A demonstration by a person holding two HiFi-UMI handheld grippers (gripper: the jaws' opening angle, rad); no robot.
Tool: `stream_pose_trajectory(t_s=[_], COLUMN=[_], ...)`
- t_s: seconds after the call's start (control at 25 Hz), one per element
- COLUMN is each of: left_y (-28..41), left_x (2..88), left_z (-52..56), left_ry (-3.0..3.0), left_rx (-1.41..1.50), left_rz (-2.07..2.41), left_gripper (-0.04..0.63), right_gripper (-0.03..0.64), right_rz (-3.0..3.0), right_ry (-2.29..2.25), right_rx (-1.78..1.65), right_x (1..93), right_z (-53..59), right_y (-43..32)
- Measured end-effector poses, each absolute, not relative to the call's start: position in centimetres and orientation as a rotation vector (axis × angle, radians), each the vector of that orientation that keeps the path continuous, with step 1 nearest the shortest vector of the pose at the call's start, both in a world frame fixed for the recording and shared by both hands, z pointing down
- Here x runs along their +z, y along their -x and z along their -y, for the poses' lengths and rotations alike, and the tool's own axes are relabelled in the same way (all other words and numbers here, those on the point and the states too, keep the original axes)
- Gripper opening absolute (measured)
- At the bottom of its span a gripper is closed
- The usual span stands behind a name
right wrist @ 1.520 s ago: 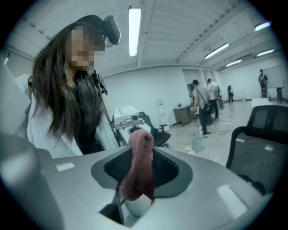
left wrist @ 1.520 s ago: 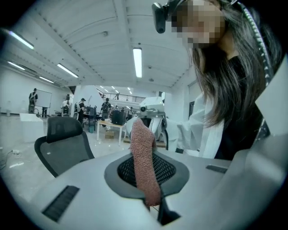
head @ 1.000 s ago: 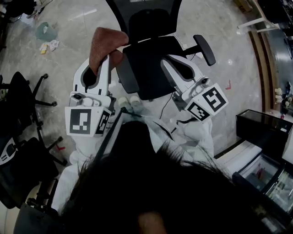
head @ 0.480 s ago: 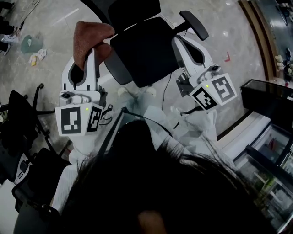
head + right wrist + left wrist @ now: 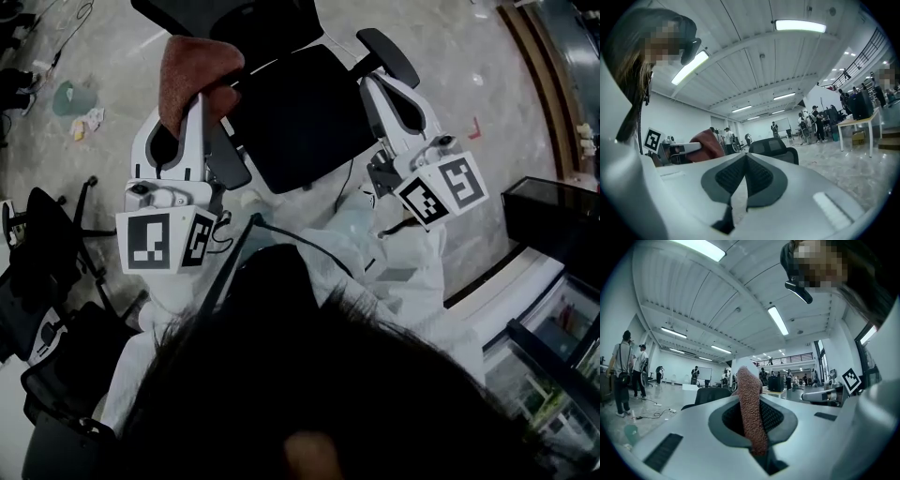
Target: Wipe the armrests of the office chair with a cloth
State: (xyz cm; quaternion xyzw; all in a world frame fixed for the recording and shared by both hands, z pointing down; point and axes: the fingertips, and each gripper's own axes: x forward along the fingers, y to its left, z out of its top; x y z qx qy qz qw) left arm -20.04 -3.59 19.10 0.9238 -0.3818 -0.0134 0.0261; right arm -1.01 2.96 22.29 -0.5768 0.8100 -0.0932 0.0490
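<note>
Clamped in the left tongs (image 5: 208, 105), the rust-brown terry cloth (image 5: 192, 70) is now shifted beside the 9 o'clock armrest (image 5: 228, 159) of the black office chair (image 5: 300, 112), judged ready for wiping, while the right tongs (image 5: 373, 86) are held shut, empty.

Lab hall: mezzanine (image 5: 787, 358), strip lights (image 5: 778, 320)

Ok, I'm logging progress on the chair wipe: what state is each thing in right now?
left gripper: fingers shut on the cloth.
right gripper: fingers shut, nothing between them.
cloth: bunched, sticking out past the fingers.
office chair: upright, seat empty.
armrest by the right gripper: bare.
armrest by the left gripper: cloth close, contact unclear.
</note>
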Motion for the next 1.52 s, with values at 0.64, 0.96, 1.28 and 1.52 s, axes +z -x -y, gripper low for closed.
stream_pose_trajectory(t_s=[0.64,0.96,1.28,1.52], left_y=[-8.9,-15.9,-15.3,-16.8], left_x=[19.5,19.2,20.8,22.2], left_z=[-7.9,-9.2,-5.5,0.9], left_ry=[-2.591,-2.594,-2.548,-2.565], left_rx=[-0.157,-0.132,-0.091,-0.057], left_rz=[1.556,1.540,1.603,1.526], left_gripper=[0.025,0.025,0.025,0.025], right_gripper=[0.002,0.002,0.002,0.002], right_rz=[-2.826,-2.807,-2.836,-2.827], right_ry=[1.543,1.535,1.440,1.431], right_rx=[-0.324,-0.394,-0.428,-0.416], right_x=[22.8,24.1,25.6,25.7], right_z=[-14.0,-15.4,-10.2,-2.8], right_y=[-29.6,-35.6,-34.5,-34.0])
